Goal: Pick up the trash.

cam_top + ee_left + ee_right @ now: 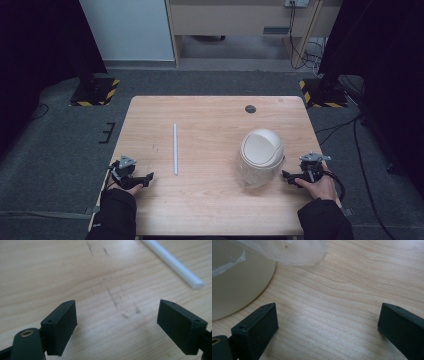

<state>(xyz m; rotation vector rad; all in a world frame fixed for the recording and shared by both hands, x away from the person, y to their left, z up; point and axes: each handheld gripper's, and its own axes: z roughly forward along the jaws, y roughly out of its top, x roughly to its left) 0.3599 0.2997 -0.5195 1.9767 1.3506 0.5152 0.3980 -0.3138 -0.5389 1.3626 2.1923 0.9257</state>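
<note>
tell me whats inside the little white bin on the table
The bin has its domed swing lid shut, so the contents are hidden. A clear plastic liner shows around its body; nothing else inside can be seen.
</note>
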